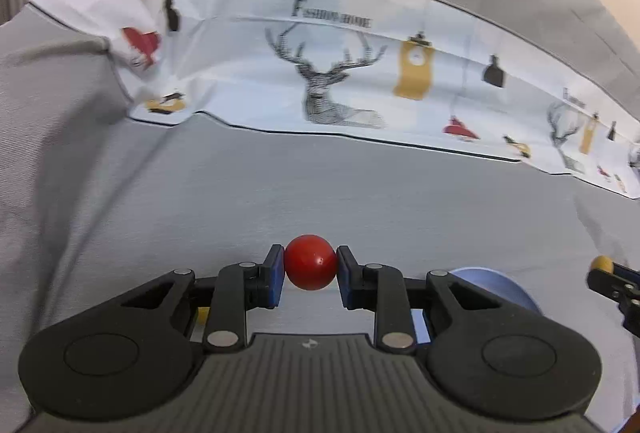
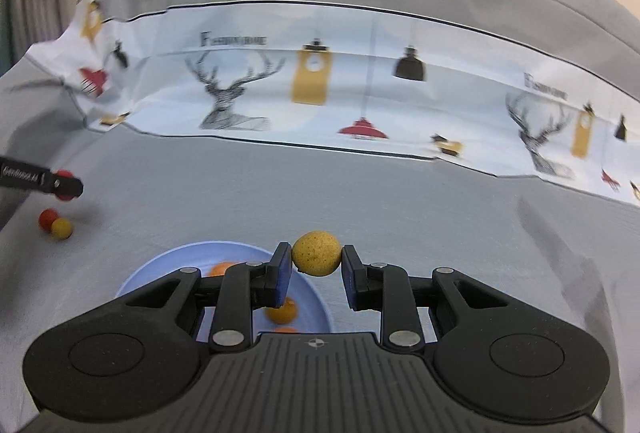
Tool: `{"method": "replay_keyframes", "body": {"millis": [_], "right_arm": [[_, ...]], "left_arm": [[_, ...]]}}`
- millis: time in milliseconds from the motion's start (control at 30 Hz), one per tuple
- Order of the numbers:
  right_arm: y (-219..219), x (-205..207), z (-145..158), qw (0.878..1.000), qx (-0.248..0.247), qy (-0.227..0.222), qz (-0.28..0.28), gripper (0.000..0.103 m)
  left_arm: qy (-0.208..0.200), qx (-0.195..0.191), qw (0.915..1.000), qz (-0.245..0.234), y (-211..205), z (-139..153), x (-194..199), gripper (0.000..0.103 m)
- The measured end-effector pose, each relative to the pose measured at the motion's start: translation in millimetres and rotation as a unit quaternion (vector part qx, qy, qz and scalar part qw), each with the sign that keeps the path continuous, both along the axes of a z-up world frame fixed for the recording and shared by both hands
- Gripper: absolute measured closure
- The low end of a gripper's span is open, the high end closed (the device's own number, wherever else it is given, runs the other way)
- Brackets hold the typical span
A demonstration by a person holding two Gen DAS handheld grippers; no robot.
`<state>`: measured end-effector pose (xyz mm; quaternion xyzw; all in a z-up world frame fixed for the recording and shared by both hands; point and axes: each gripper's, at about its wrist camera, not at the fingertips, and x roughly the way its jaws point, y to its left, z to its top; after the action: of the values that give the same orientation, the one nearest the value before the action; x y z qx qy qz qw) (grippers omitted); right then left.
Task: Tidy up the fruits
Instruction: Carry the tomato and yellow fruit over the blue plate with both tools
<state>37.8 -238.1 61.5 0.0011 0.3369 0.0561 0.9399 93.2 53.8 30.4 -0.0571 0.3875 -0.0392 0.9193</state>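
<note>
My left gripper (image 1: 310,268) is shut on a small red ball fruit (image 1: 310,261) and holds it above the grey cloth. My right gripper (image 2: 316,260) is shut on a yellow speckled ball fruit (image 2: 316,253), just past the far right rim of a light blue plate (image 2: 160,263). Orange fruits (image 2: 282,311) lie in the plate, partly hidden by my fingers. The left gripper also shows at the left of the right wrist view (image 2: 66,187) with its red fruit. The right gripper shows at the right edge of the left wrist view (image 1: 604,269). The plate shows there too (image 1: 496,283).
A red fruit (image 2: 48,219) and a yellow fruit (image 2: 62,228) lie together on the grey cloth at far left. A white printed cloth with deer and lamps (image 2: 320,89) rises behind the work area.
</note>
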Motion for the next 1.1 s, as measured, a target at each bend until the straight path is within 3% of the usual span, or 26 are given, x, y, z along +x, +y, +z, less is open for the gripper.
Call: {"method": "replay_keyframes", "body": {"millis": [300,567,733,1100], "right_arm": [[4.1,-4.3,-4.7,0.999,-0.017,0.006,0.028,0.075],[17.7,-5.9,-7.0,0.997,-0.033,0.015,0.074,0.075],[29.7,-10.2,-11.7,0.992,-0.056,0.028,0.108,0.075],[35.5,-8.9,-24.7,0.987,-0.070,0.064,0.131,0.075]], "left_arm": [[-0.022,-0.024,0.9948,-0.096,-46.6,-0.1,-13.7,0.073],[-0.027,0.012,0.9847,-0.172,-88.6,-13.0,-25.0,0.073],[-0.031,0.029,0.9796,-0.196,-103.9,-17.9,-29.9,0.073],[-0.035,0.062,0.9724,-0.222,-116.4,-25.0,-32.9,0.073]]}}
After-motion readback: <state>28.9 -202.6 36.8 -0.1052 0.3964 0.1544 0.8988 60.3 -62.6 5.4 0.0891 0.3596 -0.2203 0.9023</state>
